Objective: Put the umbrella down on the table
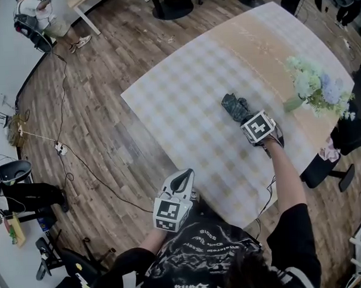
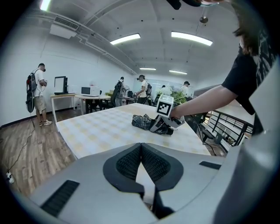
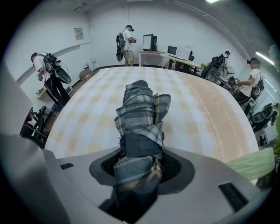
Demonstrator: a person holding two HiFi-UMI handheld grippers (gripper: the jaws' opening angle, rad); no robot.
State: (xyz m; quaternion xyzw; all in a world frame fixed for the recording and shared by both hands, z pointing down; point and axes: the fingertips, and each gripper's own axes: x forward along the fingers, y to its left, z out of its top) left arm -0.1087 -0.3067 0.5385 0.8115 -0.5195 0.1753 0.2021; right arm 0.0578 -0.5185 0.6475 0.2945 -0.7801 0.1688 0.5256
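Observation:
A folded dark plaid umbrella [image 1: 235,107] lies low over the checkered table [image 1: 184,92], held at its near end by my right gripper [image 1: 249,120]. In the right gripper view the umbrella [image 3: 141,118] sticks out from between the jaws, which are shut on it around its strap. From the left gripper view the umbrella [image 2: 143,121] and the right gripper [image 2: 158,125] show far across the table; I cannot tell whether the umbrella rests on the cloth. My left gripper [image 1: 182,179] hangs off the table's near edge, its jaws shut with nothing between them [image 2: 141,153].
A bunch of pale flowers [image 1: 315,87] stands at the table's right side. Cables [image 1: 64,145] run over the wooden floor at left. Office chairs [image 1: 328,164] sit near the right edge. People stand by desks [image 2: 92,97] in the background.

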